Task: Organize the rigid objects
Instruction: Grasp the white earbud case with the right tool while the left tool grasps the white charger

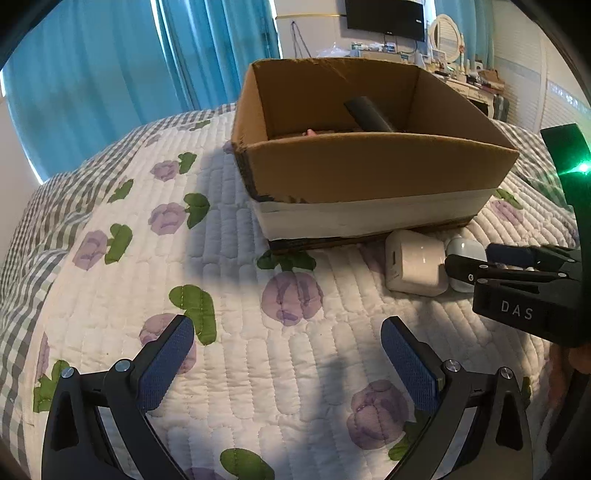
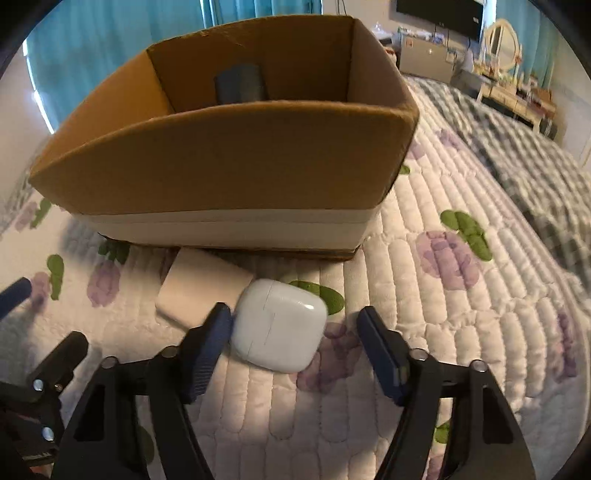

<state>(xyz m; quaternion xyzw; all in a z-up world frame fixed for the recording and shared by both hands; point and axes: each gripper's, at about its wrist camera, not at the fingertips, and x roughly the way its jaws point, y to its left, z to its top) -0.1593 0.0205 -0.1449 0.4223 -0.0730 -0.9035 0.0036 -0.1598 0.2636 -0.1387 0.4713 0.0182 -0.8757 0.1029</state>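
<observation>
An open cardboard box point(image 1: 369, 170) point(image 2: 229, 162) stands on the quilted bed, with a dark cylinder point(image 1: 369, 114) point(image 2: 240, 86) inside. In front of it lie a white charger block point(image 1: 413, 262) point(image 2: 201, 288) and a white earbud case point(image 2: 280, 325) point(image 1: 467, 251). My right gripper point(image 2: 293, 321) is open, its fingers on either side of the earbud case, the left finger point(image 2: 212, 332) touching or nearly touching it. In the left wrist view the right gripper point(image 1: 476, 264) comes in from the right. My left gripper point(image 1: 288, 339) is open and empty above the quilt.
The bed has a white quilt point(image 1: 240, 369) with purple flowers and a grey checked edge point(image 1: 33, 229). Blue curtains point(image 1: 110, 74) hang behind. A dresser with a mirror point(image 1: 447, 40) and a wall TV point(image 1: 386, 16) stand at the far right.
</observation>
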